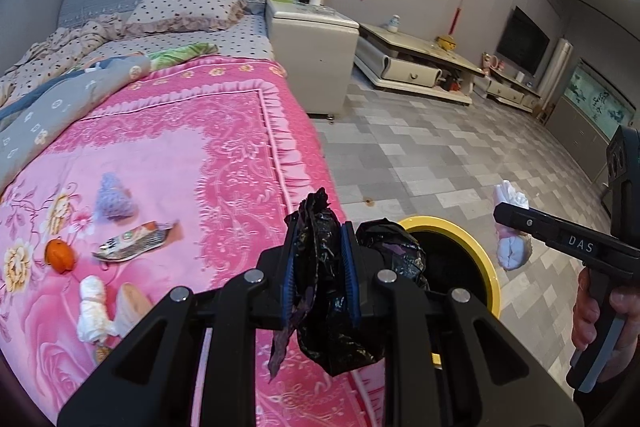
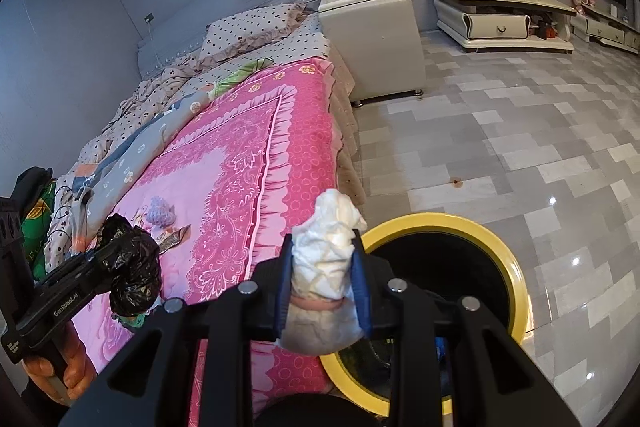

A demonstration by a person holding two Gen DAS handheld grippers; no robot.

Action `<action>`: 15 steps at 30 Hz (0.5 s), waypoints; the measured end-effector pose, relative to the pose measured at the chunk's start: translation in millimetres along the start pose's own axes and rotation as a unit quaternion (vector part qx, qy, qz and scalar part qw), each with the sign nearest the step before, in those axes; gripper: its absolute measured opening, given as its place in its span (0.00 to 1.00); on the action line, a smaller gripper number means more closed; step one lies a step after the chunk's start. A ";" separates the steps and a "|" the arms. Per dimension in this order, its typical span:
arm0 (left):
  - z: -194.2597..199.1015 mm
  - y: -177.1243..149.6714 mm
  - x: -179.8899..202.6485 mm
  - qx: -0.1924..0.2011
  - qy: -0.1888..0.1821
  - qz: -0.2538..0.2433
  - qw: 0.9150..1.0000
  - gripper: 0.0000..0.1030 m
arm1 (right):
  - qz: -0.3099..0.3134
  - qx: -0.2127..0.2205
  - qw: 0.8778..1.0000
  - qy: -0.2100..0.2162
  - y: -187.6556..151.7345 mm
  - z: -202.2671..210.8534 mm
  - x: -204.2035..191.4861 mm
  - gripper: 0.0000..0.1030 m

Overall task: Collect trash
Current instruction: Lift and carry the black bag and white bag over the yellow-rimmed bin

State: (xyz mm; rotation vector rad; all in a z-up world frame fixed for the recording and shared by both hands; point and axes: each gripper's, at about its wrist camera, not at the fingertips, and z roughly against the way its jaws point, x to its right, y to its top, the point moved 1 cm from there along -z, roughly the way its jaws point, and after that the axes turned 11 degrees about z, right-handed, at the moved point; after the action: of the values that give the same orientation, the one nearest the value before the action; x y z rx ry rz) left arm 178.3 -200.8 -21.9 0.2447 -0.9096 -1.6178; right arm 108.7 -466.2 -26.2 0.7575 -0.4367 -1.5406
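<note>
**Both claws loaded, bin just ahead**

The left gripper (image 1: 318, 267) is clamped on a crumpled black plastic bag (image 1: 324, 307), which bulges above and hangs below its blue pads. The right gripper (image 2: 322, 283) is closed on a wad of white tissue (image 2: 326, 267), pinched at its waist with a pinkish band showing just under the pads. Both pieces of trash are off the bed and in the air.

The yellow-rimmed bin (image 2: 516, 291) stands on the tiled floor (image 2: 520, 131) just beside the near right corner of the bed, its dark mouth open upward. In the right wrist view the tissue hangs at the bin's left rim, not clearly over the opening; in the left wrist view the black bag sits over the bed's edge, to the left of the bin.

This looks like the carry-and-drop step. The next move would be to bring each claw squarely over the opening, then open the jaws, one at a time so the two tools do not knock together. The bag is light and floppy and may cling to a pad.

More remains on the pink bedspread (image 1: 180, 155): an orange (image 1: 60, 255), a flat wrapper (image 1: 132, 241), a purple knitted lump (image 1: 113, 201) and another white wad (image 1: 93, 307), all on the near left part.
</note>
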 end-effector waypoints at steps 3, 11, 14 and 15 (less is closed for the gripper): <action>-10.4 -3.9 14.9 -0.008 -0.009 -0.006 1.000 0.19 | -0.010 0.001 1.000 -0.007 -2.9 1.8 13.0 0.24; -40.8 -12.3 50.8 -0.033 -0.030 -0.024 0.999 0.19 | -0.034 -0.005 0.999 -0.017 -10.5 -1.0 42.1 0.24; -50.4 -16.6 61.9 -0.042 -0.035 -0.028 0.998 0.19 | -0.042 -0.006 0.999 -0.019 -12.2 -2.9 51.4 0.24; -53.7 -18.0 65.0 -0.045 -0.037 -0.028 0.998 0.19 | -0.045 -0.007 0.999 -0.021 -12.6 -3.8 54.7 0.24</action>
State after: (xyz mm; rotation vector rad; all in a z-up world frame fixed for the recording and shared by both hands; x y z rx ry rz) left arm 179.9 -282.6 -49.4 0.1497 -0.8896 -1.7254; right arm 103.2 -517.5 -48.6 0.7439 -0.4275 -1.6451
